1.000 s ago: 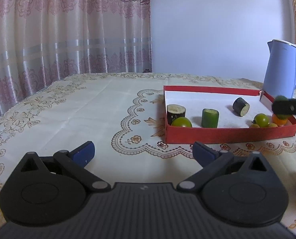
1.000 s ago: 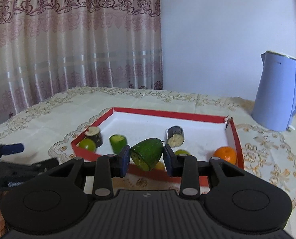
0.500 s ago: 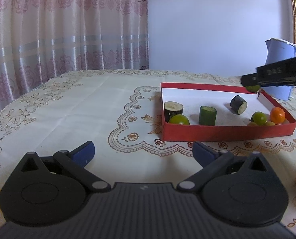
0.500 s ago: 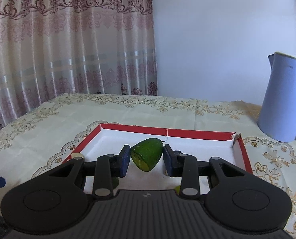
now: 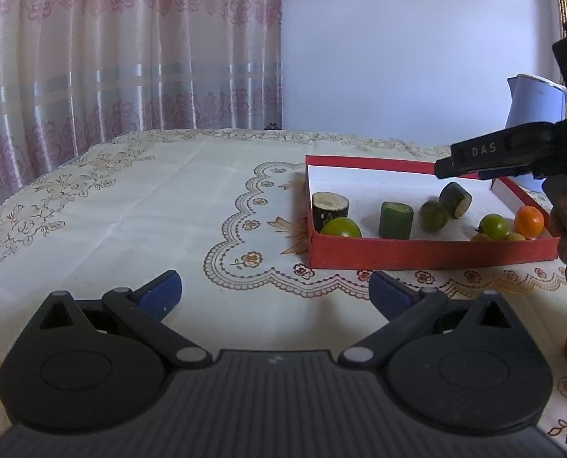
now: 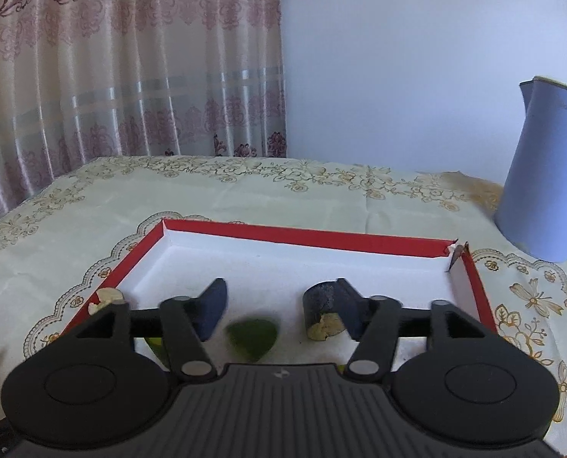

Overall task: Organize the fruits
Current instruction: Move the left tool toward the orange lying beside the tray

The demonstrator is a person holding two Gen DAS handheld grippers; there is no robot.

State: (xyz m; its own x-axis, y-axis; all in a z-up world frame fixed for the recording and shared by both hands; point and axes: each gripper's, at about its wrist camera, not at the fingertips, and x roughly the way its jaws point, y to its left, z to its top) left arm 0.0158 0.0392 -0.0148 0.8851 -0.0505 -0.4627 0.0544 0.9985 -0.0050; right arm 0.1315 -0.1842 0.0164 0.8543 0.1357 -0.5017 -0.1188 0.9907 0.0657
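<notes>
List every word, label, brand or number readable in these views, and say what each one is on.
"DAS" - raised letters on the black arm of the right tool, seen from the left wrist view above the red box.
Small grey print near the top of the blue kettle in the right wrist view - too small and blurred to read.
A small mark on the ribbed body of each tool - a logo, not letters.
Nothing else carries text.

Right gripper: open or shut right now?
Open. The right gripper has just been opening; its blue fingers stand apart, the green cut fruit piece loose below.
</notes>
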